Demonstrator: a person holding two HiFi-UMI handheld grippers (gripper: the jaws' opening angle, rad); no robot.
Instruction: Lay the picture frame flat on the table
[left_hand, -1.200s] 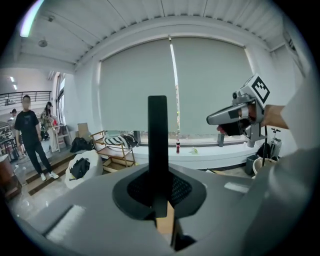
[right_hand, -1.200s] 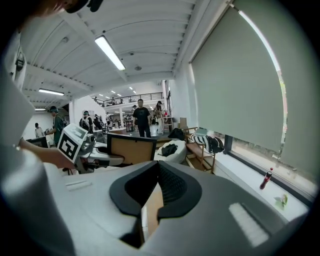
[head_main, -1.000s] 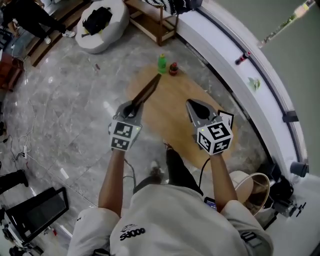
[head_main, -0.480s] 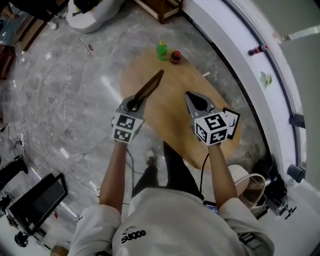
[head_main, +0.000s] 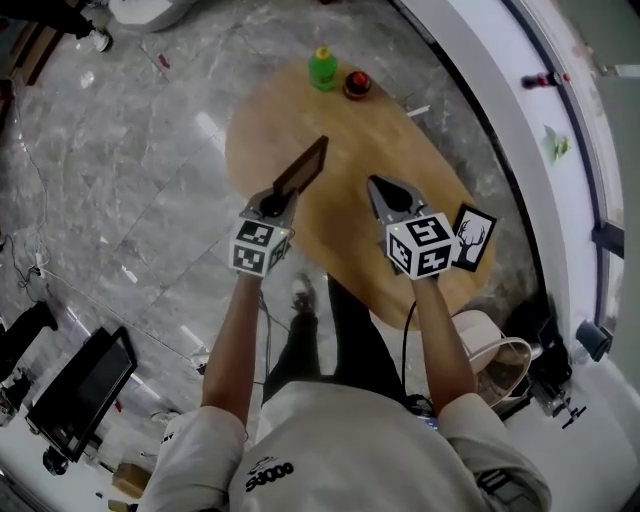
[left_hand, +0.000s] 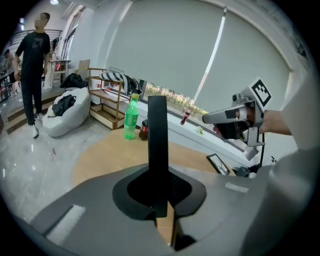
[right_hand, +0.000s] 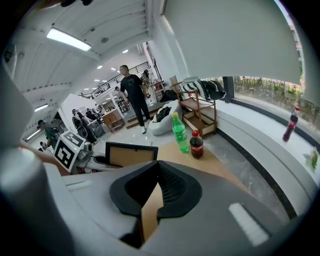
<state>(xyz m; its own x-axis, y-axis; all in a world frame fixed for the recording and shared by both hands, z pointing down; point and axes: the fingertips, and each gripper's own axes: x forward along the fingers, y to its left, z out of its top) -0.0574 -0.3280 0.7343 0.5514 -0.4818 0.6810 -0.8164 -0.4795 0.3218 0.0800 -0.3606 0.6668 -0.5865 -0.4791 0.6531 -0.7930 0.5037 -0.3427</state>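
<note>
My left gripper (head_main: 272, 205) is shut on the lower edge of a dark picture frame (head_main: 302, 168), which it holds upright above the left part of the oval wooden table (head_main: 360, 140). In the left gripper view the picture frame (left_hand: 157, 135) stands edge-on between the jaws of the left gripper (left_hand: 159, 200). The right gripper view shows the picture frame's brown back (right_hand: 131, 153). My right gripper (head_main: 380, 187) hovers over the table's middle, shut and empty. The right gripper (left_hand: 212, 118) also shows in the left gripper view. A second frame (head_main: 472, 238) lies flat at the table's right edge.
A green bottle (head_main: 321, 68) and a small cola bottle (head_main: 357, 84) stand at the table's far end. A white window ledge (head_main: 500, 110) curves along the right. A pale bin (head_main: 500, 365) sits near my right side. A person (right_hand: 131, 92) stands on the grey floor beyond.
The head view has shifted, so the table sits lower in the picture. My left gripper still holds the frame, now further over the table. My right gripper stays shut beside it.
</note>
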